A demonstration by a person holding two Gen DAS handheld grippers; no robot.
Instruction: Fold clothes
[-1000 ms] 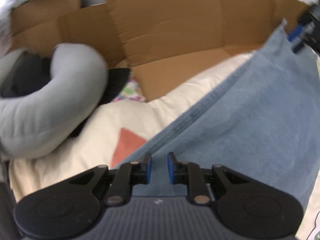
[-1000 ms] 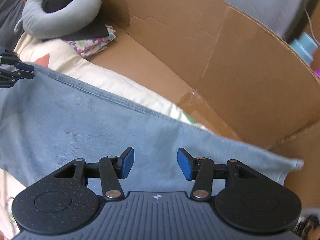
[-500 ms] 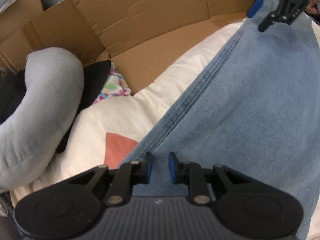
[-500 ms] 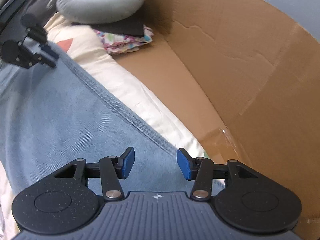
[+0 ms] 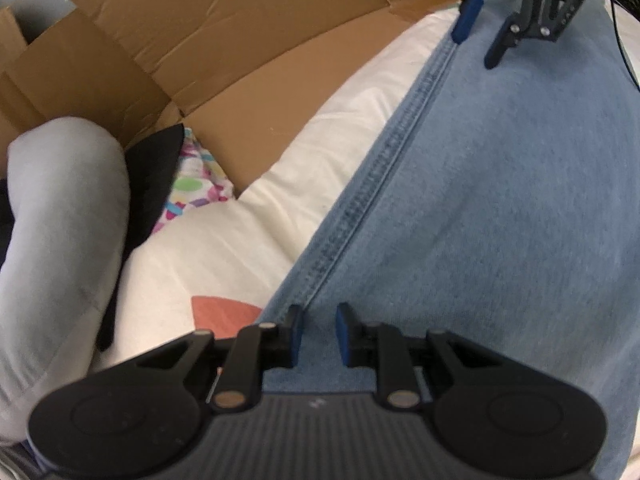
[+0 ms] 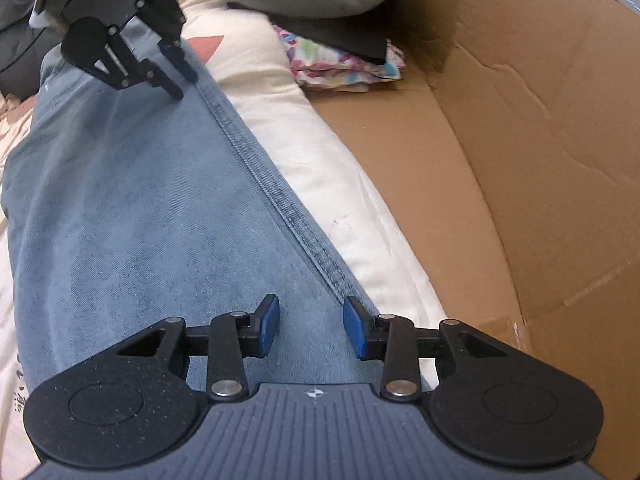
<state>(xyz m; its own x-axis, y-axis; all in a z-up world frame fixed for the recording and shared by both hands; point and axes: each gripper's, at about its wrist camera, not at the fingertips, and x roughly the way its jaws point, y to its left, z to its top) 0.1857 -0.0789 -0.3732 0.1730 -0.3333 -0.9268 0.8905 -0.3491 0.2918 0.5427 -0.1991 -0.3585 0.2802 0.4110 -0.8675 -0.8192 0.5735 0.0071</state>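
a pair of blue jeans [image 5: 500, 208] lies stretched flat on a cream bedcover [image 5: 248, 248] beside flattened cardboard [image 5: 248, 64], spread out but with no fold visible yet. the left gripper [image 5: 318, 334] holds narrow jaws over the side seam, grip unclear; the right gripper [image 6: 310, 326] is closing around the seam, pads not yet pressing. a second ago the denim hung slanted in the air; both grippers have since dropped with it.
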